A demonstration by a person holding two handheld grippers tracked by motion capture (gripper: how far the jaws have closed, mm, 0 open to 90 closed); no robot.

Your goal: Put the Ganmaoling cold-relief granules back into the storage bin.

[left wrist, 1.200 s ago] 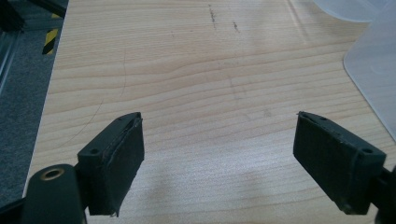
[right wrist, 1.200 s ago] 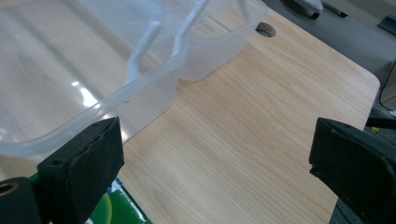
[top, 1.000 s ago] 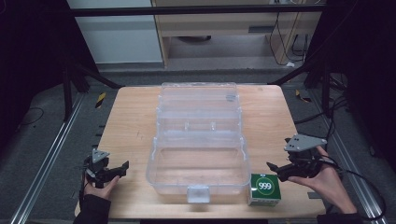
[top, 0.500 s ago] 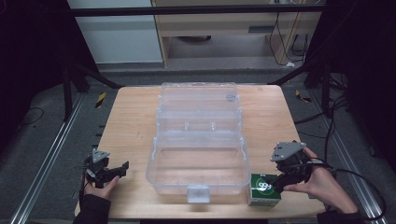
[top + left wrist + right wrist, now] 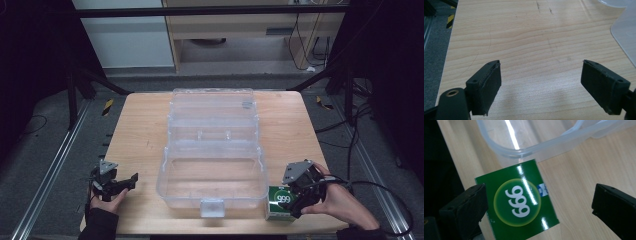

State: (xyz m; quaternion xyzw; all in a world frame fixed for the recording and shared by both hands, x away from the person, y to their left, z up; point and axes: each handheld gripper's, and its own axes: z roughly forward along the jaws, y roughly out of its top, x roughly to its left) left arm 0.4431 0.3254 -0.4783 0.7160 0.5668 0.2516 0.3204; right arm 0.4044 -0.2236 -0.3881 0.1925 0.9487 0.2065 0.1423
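At the bottom right of the high view, the right gripper [image 5: 299,192] hangs over a small green cardboard box printed with a white "999" in a yellow-green circle [image 5: 278,202], which lies on the light wooden table [image 5: 140,135] just beside the near right corner of the clear plastic storage box [image 5: 212,182]. In the right gripper view the jaws stand wide apart and hold nothing; the green box [image 5: 517,201] sits toward the lower left of that frame, close against the left-hand jaw, with a broad stretch of bare wood between it and the other jaw.

That off-centre position looks like the main risk. If the jaws close from here, one pad would probably meet the box first and shove or twist it across the smooth wood. The box's glossy face could also slip under a light pinch. The clear box's rim [image 5: 529,151] runs just above the green box in that frame, so a careless sideways push might drive the carton against the container wall or nudge the container itself.

At the bottom left of the high view, the left gripper [image 5: 114,183] rests low near the table edge, jaws spread and empty over bare wood [image 5: 539,50].

Farther up the frame, the container's hinged clear lid [image 5: 212,112] lies open and flat toward the far side of the table, out of the way.
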